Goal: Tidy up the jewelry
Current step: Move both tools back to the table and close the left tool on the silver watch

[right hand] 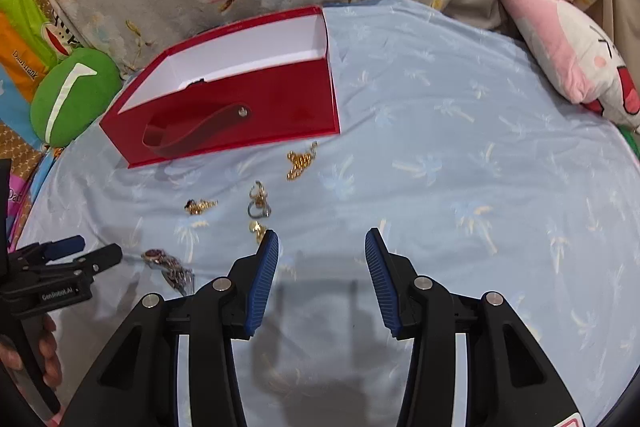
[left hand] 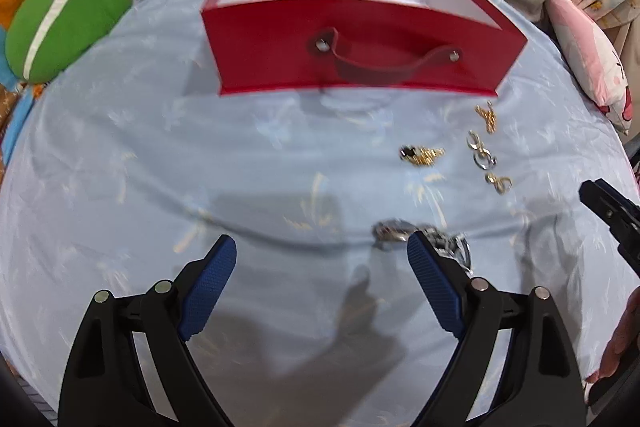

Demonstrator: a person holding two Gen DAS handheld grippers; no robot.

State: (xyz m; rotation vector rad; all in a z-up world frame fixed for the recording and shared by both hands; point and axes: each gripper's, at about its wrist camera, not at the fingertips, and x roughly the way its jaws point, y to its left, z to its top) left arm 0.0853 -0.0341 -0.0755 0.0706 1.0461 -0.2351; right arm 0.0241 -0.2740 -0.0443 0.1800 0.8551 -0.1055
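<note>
bed sheet (right hand: 460,155): pale blue palm-print cloth, soft and creased, carrying everything.
red box (left hand: 352,43): open-topped, white inside, strap handle on its front wall, nothing visible in it; well behind the jewelry.
left gripper (left hand: 320,259): jaws spread wide, holding nothing, low over the sheet with the watch at its right fingertip.
right gripper (right hand: 320,247): jaws apart, holding nothing, just behind the smallest gold piece.
watch (right hand: 168,265): metal band, probably the heaviest piece, stiff and slick; best pinched across the band.
gold chain (right hand: 300,161): near the box front, light and limp; likely to slip unless taken at its bunched middle.
gold and dark piece (left hand: 420,153): apart, left of the rings.
rings (left hand: 482,155): small hoops in a row, light, hard, prone to skate on cloth.
</note>
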